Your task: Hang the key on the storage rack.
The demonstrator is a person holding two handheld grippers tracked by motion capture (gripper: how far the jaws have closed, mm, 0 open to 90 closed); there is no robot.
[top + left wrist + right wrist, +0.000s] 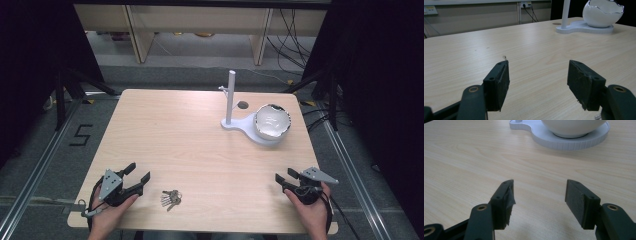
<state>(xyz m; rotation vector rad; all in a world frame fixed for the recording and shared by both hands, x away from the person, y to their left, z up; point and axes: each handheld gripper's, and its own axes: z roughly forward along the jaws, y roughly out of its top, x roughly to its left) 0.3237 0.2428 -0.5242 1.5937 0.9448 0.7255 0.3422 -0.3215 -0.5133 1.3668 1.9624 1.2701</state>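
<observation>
The bunch of keys lies flat on the table, near the front edge, just beside the left tool and well apart from the right tool. Both tools rest low at the front corners, each with its jaws wide apart and nothing between them.

The step in hand looks like picking up the keys, and the left tool is the nearer one. To do it well, I would turn this tool toward the keys and bring it down from above, so that one pad goes on each side of the ring and not on a single loose key. Keys are thin and slide easily on wood, so close slowly.

The white stand with its bowl is at the far right, probably the place for them.
</observation>
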